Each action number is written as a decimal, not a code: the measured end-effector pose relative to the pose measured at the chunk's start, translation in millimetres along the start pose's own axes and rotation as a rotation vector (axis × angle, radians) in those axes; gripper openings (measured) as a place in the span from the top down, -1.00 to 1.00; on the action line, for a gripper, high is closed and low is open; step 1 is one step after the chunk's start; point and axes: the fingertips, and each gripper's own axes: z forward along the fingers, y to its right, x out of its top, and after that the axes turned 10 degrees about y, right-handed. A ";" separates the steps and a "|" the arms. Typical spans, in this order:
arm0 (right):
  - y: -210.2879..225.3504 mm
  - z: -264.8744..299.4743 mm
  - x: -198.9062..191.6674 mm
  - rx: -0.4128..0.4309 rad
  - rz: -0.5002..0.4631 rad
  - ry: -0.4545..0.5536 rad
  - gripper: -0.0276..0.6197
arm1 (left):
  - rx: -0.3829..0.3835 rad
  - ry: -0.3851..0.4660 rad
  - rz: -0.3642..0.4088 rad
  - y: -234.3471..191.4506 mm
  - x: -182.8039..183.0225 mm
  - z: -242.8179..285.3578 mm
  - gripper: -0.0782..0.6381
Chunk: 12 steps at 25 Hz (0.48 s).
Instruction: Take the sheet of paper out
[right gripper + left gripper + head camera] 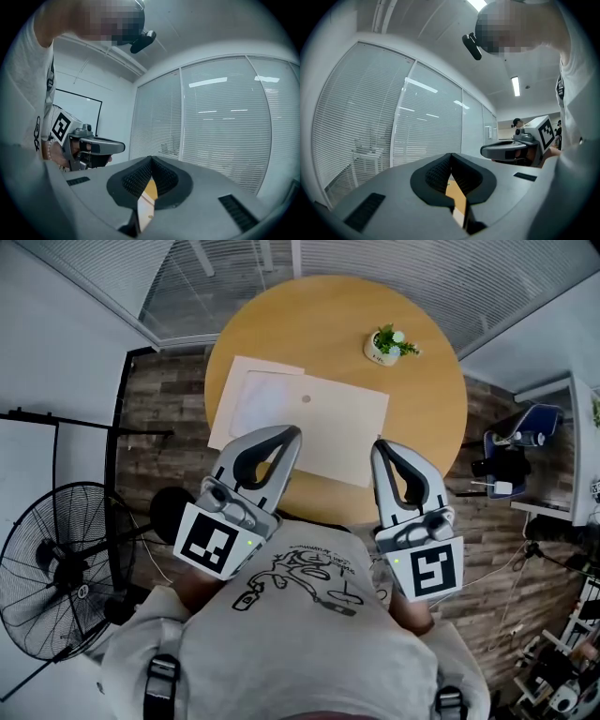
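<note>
A flat cream document envelope point(323, 432) with a round button clasp point(307, 398) lies on the round wooden table point(422, 399). A paler rectangular patch point(258, 404) shows on its left half; whether that is the sheet of paper I cannot tell. My left gripper point(292, 433) is shut and empty, with its tip over the envelope's near left part. My right gripper point(378, 446) is also shut and empty, with its tip at the envelope's near right corner. Both point level across the table. Each gripper view shows closed jaws and the other gripper point(511, 150) point(91, 147) alongside.
A small potted plant point(389, 345) stands at the table's far right. On the wood-look floor a black fan point(61, 563) is at the left, a dark stand point(56, 427) behind it. A desk with clutter point(525, 460) is at the right. Blinds cover glass walls beyond.
</note>
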 end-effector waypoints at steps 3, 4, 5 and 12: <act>7.4 0.6 -1.9 -0.001 0.004 -0.001 0.89 | 0.002 -0.007 -0.002 1.4 -2.7 6.5 0.73; 9.4 1.4 -2.9 0.000 0.005 -0.002 0.89 | 0.003 -0.010 -0.001 1.1 -4.0 8.3 0.72; 11.3 2.5 -4.1 0.000 0.008 -0.003 0.89 | 0.004 -0.012 -0.002 0.6 -5.1 10.5 0.72; 20.2 9.9 -7.2 0.003 0.017 -0.002 0.89 | 0.024 0.031 -0.042 -3.5 1.4 23.0 0.73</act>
